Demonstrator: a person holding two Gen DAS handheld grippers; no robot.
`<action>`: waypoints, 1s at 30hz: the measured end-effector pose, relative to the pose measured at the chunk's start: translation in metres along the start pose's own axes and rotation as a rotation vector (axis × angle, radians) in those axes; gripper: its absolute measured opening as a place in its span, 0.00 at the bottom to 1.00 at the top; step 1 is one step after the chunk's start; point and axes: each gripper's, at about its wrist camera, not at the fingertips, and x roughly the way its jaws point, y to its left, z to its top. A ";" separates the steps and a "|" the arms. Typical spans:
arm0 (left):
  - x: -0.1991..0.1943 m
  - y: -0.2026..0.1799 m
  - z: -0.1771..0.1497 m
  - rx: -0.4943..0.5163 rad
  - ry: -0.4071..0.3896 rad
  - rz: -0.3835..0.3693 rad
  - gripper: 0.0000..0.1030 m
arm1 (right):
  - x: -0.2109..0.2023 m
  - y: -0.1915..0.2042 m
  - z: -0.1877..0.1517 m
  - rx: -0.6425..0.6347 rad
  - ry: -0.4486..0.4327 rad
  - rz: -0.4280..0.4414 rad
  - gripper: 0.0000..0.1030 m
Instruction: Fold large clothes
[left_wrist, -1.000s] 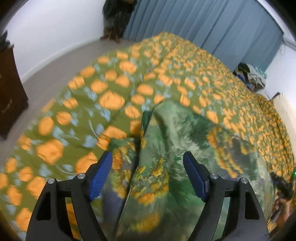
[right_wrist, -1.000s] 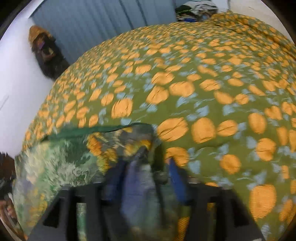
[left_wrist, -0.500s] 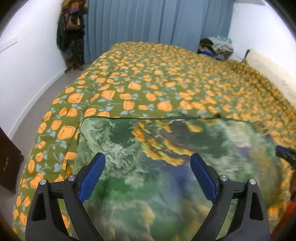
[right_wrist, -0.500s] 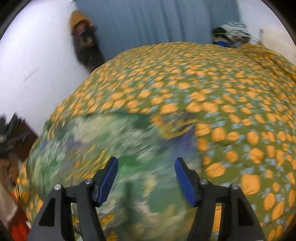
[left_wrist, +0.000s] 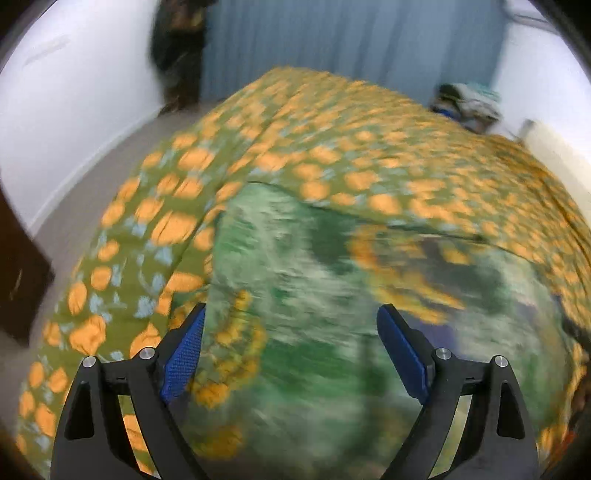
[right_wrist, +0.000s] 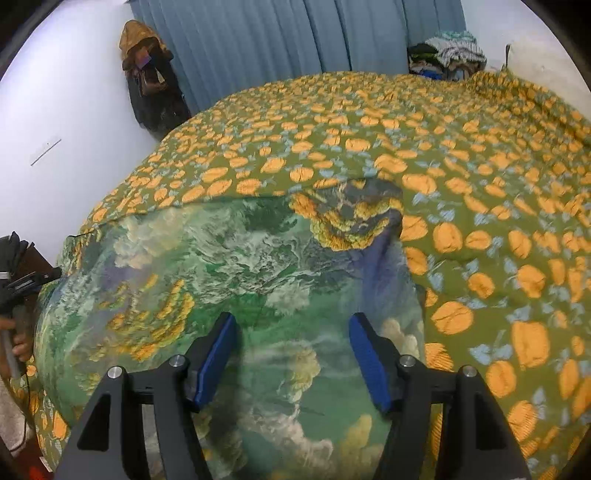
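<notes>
A large green garment with cloud and orange flower print lies spread on the near part of the bed; it also shows, blurred, in the left wrist view. My left gripper is open and empty above the garment's left part. My right gripper is open and empty above the garment's near right part. The garment's right edge is rumpled. The left gripper also shows at the left edge of the right wrist view.
The bed cover is olive with orange flowers and spreads far back and right. Blue curtains hang behind. A clothes pile sits at the far corner. Dark coats hang on the left wall. A dark cabinet stands left.
Both grippers have let go of the garment and pulled back. A second ago the right gripper was closed on cloth; now both are open, and the garment lies spread flat.
</notes>
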 end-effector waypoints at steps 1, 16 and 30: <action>-0.011 -0.010 0.000 0.022 -0.014 -0.032 0.91 | -0.005 0.000 0.000 0.005 -0.013 0.007 0.63; -0.006 -0.127 0.023 0.243 0.083 -0.145 0.97 | -0.064 0.014 -0.028 0.030 -0.062 0.093 0.63; 0.087 -0.167 0.014 0.363 0.238 -0.067 0.97 | -0.074 0.024 -0.050 0.059 -0.059 0.145 0.63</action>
